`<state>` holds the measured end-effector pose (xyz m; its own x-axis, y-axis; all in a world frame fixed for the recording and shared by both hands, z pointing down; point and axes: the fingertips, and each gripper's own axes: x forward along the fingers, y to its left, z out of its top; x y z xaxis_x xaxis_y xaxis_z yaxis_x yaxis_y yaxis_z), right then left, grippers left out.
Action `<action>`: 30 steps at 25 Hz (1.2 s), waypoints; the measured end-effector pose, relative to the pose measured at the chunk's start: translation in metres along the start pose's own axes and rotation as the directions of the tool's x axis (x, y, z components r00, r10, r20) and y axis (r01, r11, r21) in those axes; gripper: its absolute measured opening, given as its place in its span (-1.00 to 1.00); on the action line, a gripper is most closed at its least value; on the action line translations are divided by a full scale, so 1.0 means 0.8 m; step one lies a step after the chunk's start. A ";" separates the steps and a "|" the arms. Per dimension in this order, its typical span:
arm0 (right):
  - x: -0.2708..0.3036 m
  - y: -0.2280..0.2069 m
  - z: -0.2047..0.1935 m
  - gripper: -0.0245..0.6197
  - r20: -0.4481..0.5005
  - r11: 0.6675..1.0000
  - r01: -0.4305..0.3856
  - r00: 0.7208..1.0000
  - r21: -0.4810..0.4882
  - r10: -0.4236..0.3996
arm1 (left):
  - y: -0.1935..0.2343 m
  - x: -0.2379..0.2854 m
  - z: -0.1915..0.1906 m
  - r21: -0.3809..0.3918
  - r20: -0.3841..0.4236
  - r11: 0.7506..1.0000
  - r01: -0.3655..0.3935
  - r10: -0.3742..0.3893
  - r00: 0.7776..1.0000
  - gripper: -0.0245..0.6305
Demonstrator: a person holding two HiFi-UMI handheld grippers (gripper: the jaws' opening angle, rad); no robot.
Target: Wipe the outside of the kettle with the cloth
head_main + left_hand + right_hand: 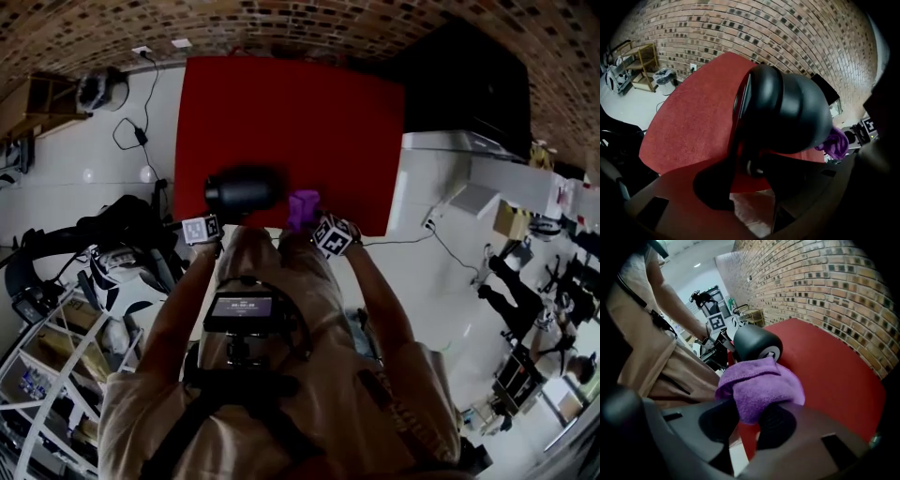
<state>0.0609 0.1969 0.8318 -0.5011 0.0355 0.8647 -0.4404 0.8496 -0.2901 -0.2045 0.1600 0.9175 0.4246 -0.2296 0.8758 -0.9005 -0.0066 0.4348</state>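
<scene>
Kettle point(242, 191), matte black and round-bodied, seems to lie on its side on the red felt-topped table point(281, 103), close to the near edge and left of centre. The step in hand looks like the approach just before wiping. The right claw point(746, 420) is clamped on a bunched purple terry cloth point(761, 385) and holds it just beside the kettle's right end; whether fabric and kettle already touch cannot be told. The left claw point(750, 185) stands about half wide, with the kettle's handle and lower body reaching down between its jaws, and no pad is seen pressing on them. By my reading, the next move calls for the left claw to close on the handle or otherwise steady the body, since a rounded kettle on its side would likely roll under a push. The right claw could then draw the cloth along the outside with light, even pressure. Only the head view shows the layout: kettle, cloth and both claws gathered at the table's near edge, though the jaws themselves are not clear there. Only the right gripper view shows the grip on the cloth and a pale disc on the kettle's end. Only the left gripper view shows the handle's curve and how that claw's jaws stand.
</scene>
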 end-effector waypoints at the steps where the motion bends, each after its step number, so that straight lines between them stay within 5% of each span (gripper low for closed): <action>1: -0.003 -0.002 -0.002 -0.59 -0.002 1.000 0.000 1.000 0.001 0.000 | 0.002 0.004 0.002 -0.014 0.001 1.000 -0.009 0.009 1.000 -0.35; 6: -0.008 -0.004 -0.014 -0.59 0.004 1.000 -0.003 1.000 0.017 0.003 | 0.009 0.010 0.009 -0.021 0.016 0.999 -0.041 0.042 0.999 -0.36; 11: -0.005 0.003 -0.025 -0.59 0.005 0.999 -0.018 1.000 0.029 0.018 | 0.005 0.017 0.004 -0.043 -0.023 0.998 0.055 -0.056 0.998 -0.55; 15: -0.008 0.005 -0.033 -0.59 0.008 0.999 -0.023 1.000 0.042 0.023 | 0.005 0.000 0.048 0.093 -0.009 0.995 -0.023 0.024 1.000 -0.56; 19: -0.010 -0.005 -0.044 -0.59 0.026 0.996 -0.016 1.000 0.092 0.013 | -0.015 -0.010 0.116 0.326 0.004 0.944 -0.050 0.052 0.999 -0.58; 21: -0.009 -0.011 -0.047 -0.59 0.034 0.994 -0.010 0.999 0.113 0.007 | -0.025 -0.008 0.148 0.459 -0.003 0.886 -0.067 0.077 0.997 -0.58; 24: -0.010 -0.021 -0.050 -0.59 0.044 0.989 0.006 0.999 0.149 -0.012 | -0.039 -0.001 0.189 0.655 0.004 0.748 -0.112 0.145 0.989 -0.59; 30: -0.013 -0.027 -0.054 -0.59 0.081 0.972 0.008 0.996 0.233 -0.028 | -0.128 -0.002 0.250 0.923 0.086 0.360 -0.138 0.156 0.984 -0.60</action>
<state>0.1080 0.2006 0.8469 -0.5477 -0.0310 0.8361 -0.6060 0.7037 -0.3709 -0.1315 -0.0340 0.8295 0.2688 -0.3107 0.9117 -0.4696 -0.8687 -0.1576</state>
